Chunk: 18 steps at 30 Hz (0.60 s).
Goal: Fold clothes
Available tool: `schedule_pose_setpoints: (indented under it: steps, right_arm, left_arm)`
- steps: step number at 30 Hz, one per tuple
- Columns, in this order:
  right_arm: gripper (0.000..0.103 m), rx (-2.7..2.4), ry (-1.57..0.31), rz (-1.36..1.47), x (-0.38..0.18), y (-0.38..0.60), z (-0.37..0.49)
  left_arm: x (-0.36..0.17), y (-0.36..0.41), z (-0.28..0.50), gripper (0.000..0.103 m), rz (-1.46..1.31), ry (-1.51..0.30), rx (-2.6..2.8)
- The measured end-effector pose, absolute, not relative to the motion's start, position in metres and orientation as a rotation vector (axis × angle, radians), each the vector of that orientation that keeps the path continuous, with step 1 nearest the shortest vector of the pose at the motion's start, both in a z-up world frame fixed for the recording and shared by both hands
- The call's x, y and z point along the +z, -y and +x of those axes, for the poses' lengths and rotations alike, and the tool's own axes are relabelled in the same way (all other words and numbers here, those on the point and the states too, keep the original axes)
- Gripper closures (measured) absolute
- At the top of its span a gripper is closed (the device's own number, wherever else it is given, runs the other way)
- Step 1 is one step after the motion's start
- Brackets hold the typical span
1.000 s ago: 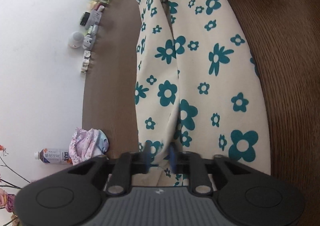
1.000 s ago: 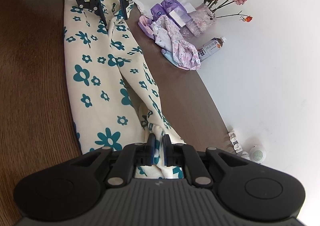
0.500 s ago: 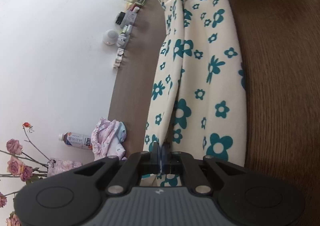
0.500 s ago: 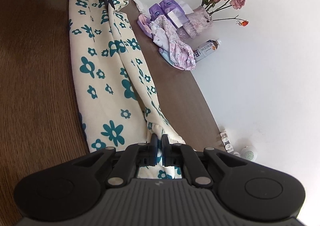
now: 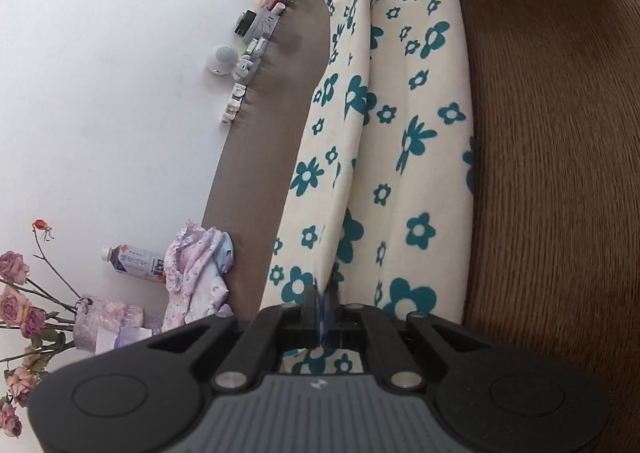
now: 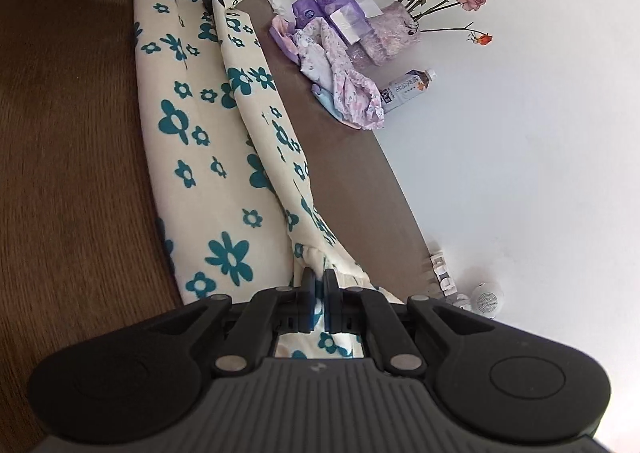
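- A brown wood-grain table (image 5: 560,173) is carrying everything, filling the right side of the left wrist view and the left side of the right wrist view.
- Cream trousers with teal flowers (image 5: 404,157) are lying lengthwise on it, running from bottom centre to the top of both views.
- A crumpled pink floral garment (image 6: 344,85) is lying near the table's far edge, in the upper centre of the right wrist view.
- Purple packets (image 6: 332,11) are sitting just beside that garment.
- A vase of dried roses (image 6: 394,33) is standing near the packets.
- A bottle (image 6: 406,89) is lying on its side next to the garment.
- Small white and grey items (image 5: 244,69) are lining the edge in the upper left of the left wrist view.
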State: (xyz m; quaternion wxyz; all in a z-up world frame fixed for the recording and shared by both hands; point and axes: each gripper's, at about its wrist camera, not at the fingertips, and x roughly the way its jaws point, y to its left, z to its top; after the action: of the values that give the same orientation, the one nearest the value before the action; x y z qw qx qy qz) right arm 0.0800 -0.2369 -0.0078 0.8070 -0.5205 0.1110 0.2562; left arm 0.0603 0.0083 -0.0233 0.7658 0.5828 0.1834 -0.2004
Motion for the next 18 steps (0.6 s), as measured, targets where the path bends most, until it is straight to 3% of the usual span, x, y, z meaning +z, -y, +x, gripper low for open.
schedule_pose_setpoints:
  steps: [6, 12, 15, 17, 18]
  right_arm:
    - [0.1, 0.553, -0.264, -1.085, -0.007, 0.239, 0.077]
    - [0.093, 0.568, -0.381, -0.752, 0.024, 0.267, 0.088]
    - [0.078, 0.545, -0.424, -0.539, 0.042, 0.293, 0.098]
    - [0.062, 0.511, -0.458, -0.377, 0.054, 0.312, 0.112]
    - [0.062, 0.485, -0.48, -0.287, 0.059, 0.324, 0.121]
  left_arm:
    - [-0.025, -0.01, 0.061, 0.101, 1.219, -0.411, -0.43]
    - [-0.005, -0.021, 0.055, 0.089, 1.068, -0.427, -0.446]
    - [0.013, -0.031, 0.053, 0.08, 0.926, -0.44, -0.454]
    - [0.029, -0.036, 0.055, 0.075, 0.796, -0.441, -0.47]
    - [0.037, -0.036, 0.058, 0.071, 0.733, -0.443, -0.477]
